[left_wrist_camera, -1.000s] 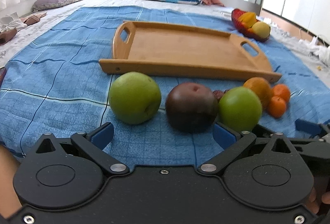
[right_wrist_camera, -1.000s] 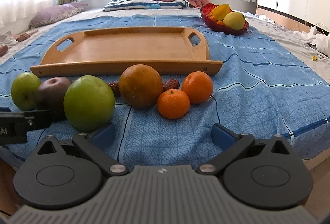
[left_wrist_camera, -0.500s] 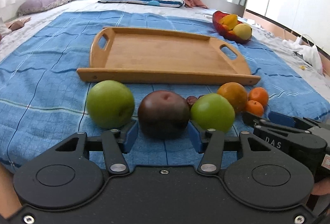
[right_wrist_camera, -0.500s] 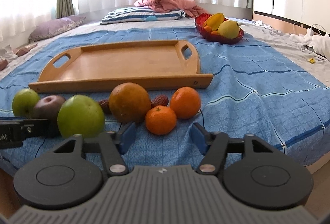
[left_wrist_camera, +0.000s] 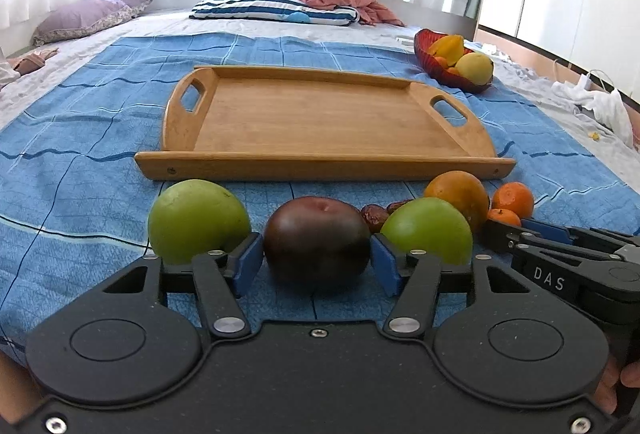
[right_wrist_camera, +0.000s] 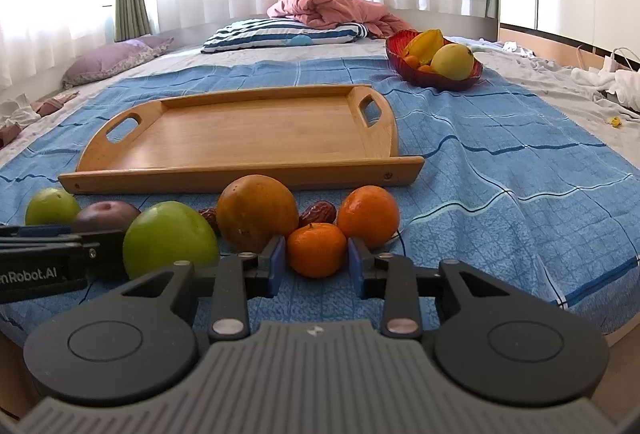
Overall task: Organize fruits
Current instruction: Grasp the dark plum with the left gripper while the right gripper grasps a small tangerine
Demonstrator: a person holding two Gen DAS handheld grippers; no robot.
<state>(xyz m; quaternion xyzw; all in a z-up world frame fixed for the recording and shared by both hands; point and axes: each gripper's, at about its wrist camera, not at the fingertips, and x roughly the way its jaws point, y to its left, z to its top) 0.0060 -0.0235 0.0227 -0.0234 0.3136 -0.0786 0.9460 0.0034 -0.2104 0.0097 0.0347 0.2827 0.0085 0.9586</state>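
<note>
A row of fruit lies on the blue bedspread in front of an empty wooden tray (left_wrist_camera: 320, 122) (right_wrist_camera: 248, 138). My left gripper (left_wrist_camera: 317, 260) is shut on the dark purple fruit (left_wrist_camera: 316, 238), its blue pads touching both sides; green apples (left_wrist_camera: 196, 220) (left_wrist_camera: 428, 230) flank it. My right gripper (right_wrist_camera: 316, 262) is shut on the small mandarin (right_wrist_camera: 317, 249), in front of a large orange (right_wrist_camera: 256, 212), a second mandarin (right_wrist_camera: 368, 216) and brown dates (right_wrist_camera: 318, 212). Both fruits still rest on the bedspread.
A red bowl (right_wrist_camera: 436, 76) with yellow fruit stands beyond the tray at the right. A striped pillow (right_wrist_camera: 280, 32), a pink blanket (right_wrist_camera: 332, 8) and a purple pillow (right_wrist_camera: 112, 60) lie at the back. The bed edge runs at the right (right_wrist_camera: 600, 298).
Both grippers moved forward around their fruit and closed from wide open: the left onto the dark purple fruit, the right onto the small mandarin.
</note>
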